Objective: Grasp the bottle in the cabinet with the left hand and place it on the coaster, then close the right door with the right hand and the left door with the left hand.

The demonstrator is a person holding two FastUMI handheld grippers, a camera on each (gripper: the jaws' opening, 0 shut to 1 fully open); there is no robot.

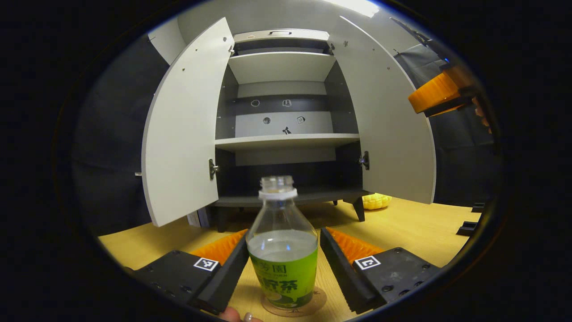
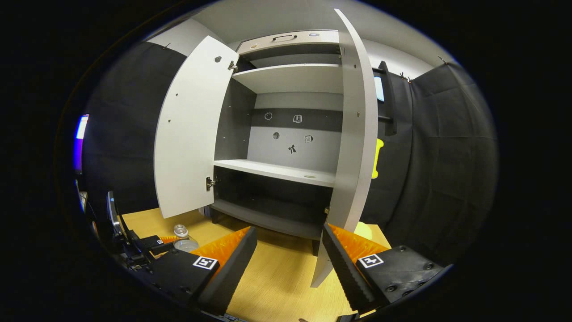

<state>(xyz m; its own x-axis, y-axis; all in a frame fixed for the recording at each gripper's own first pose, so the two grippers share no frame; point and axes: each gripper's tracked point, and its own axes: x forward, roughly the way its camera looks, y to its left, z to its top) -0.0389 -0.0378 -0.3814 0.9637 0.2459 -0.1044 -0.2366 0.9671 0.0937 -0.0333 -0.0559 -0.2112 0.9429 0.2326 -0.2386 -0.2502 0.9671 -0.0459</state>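
Two cabinet doors are standing wide open as the left gripper (image 1: 283, 264) is parting its fingers beside the bottle (image 1: 282, 250), now resting upright on the coaster (image 1: 294, 304) on the wooden table (image 1: 415, 228); neither finger seems to be pressing it. Placement looks finished, so closing the right door (image 2: 351, 147) is coming next, with the right gripper (image 2: 288, 264) hovering spread and empty near its edge. Green label characters are showing, too partial to read.
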